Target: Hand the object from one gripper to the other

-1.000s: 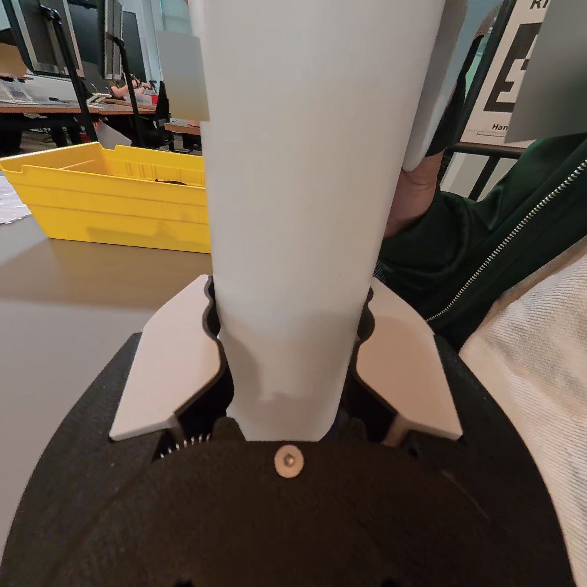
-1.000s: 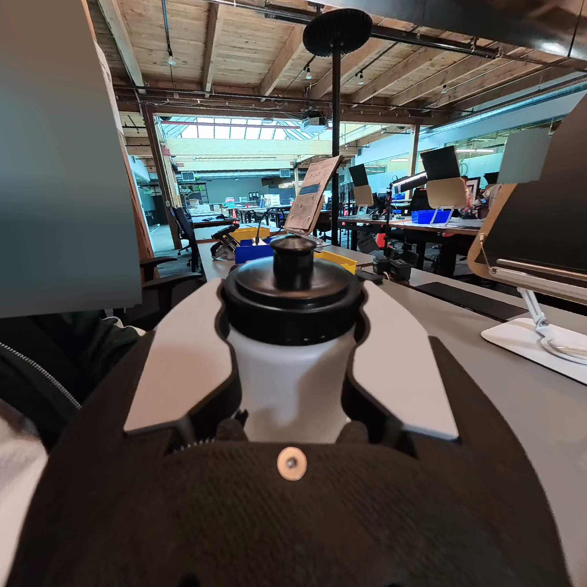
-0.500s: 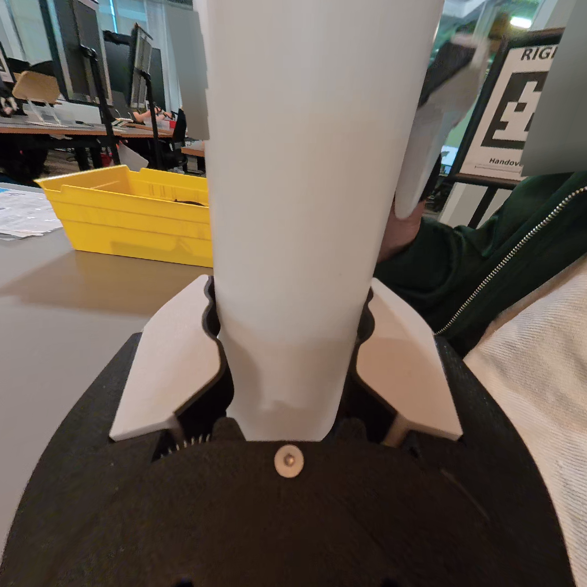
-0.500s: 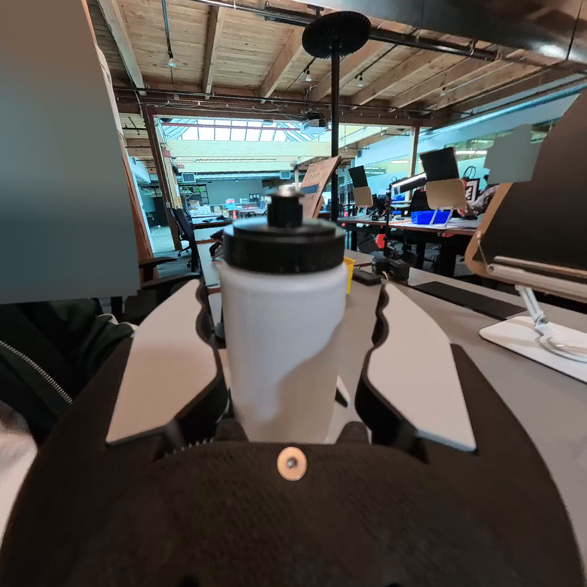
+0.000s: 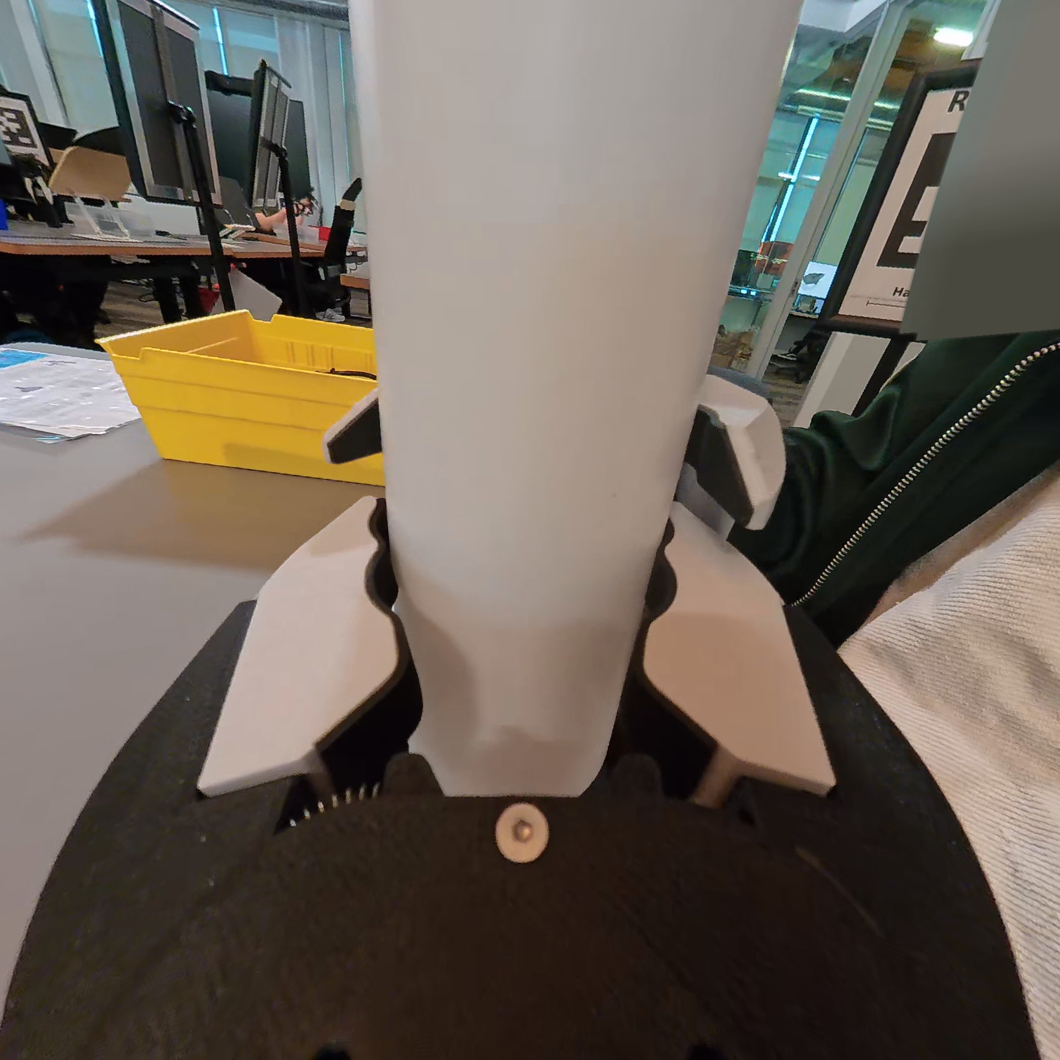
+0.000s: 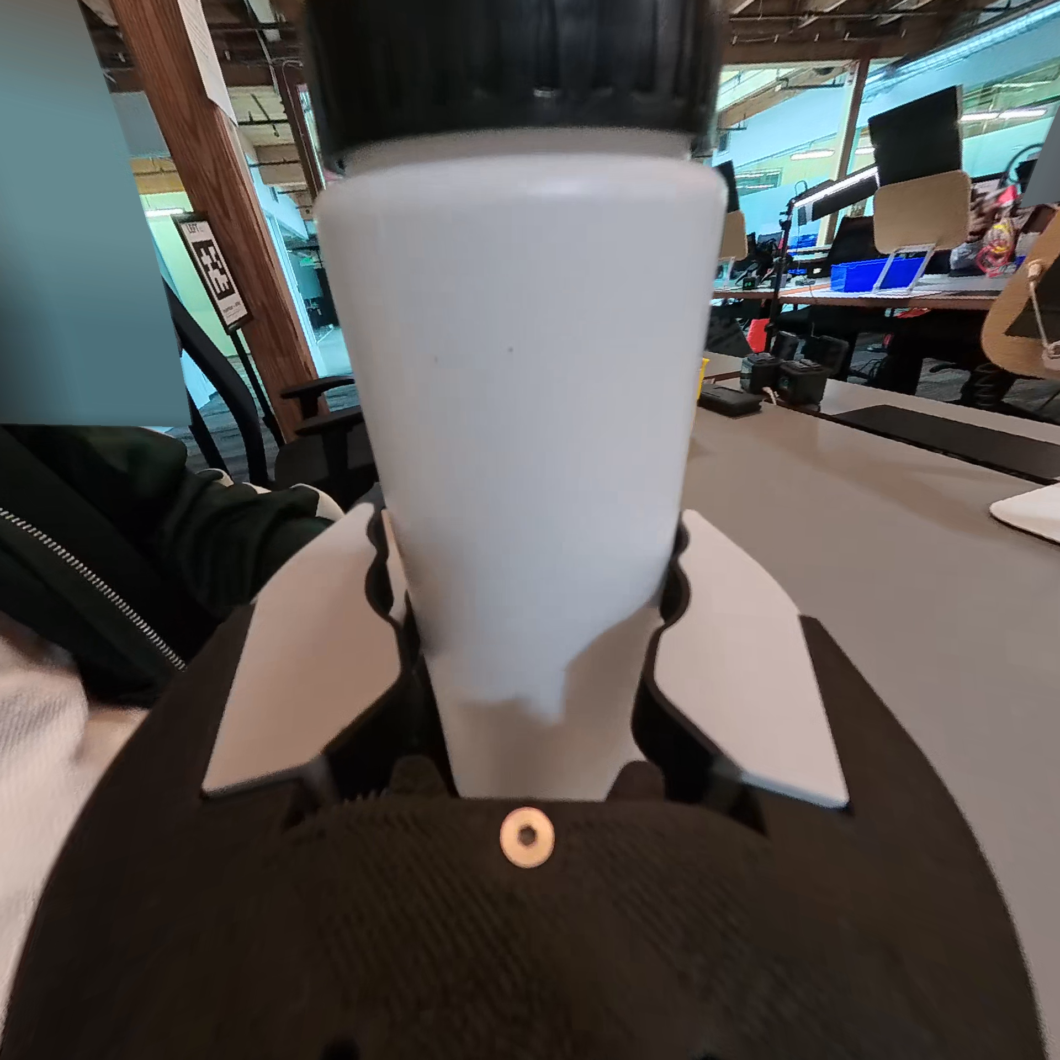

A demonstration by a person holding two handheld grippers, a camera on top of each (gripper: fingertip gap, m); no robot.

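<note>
Left wrist view: we have the left gripper (image 5: pixel 525 579) with its jaws pinching the low end of the white bottle (image 5: pixel 545 355), both pads pressed flat against its wall. The bottle stands up out of the jaws, held clear above the worktop (image 5: pixel 115 573). Just above our jaws, the right gripper (image 5: pixel 550 453) has a finger on either side of the bottle. Behind the bottle, to its left, a yellow bin (image 5: pixel 229 401) sits on the worktop; to the bottle's right is the person's green jacket (image 5: pixel 918 459).

Right wrist view: the right gripper (image 6: pixel 527 573) straddles the bottle (image 6: pixel 522 373) below its black cap (image 6: pixel 510 74). Its jaws lie against the bottle's sides, but the picture is smeared there, so we cannot tell whether they are clamped or only closing in. The worktop (image 6: pixel 860 545) runs off to the bottle's right.

We judge we are in the middle of the handover, with both grippers on the bottle. The next move calls for the right jaws to be firmly set before we spread the left ones, then drawing the left gripper straight away from the bottle without tilting it.
</note>
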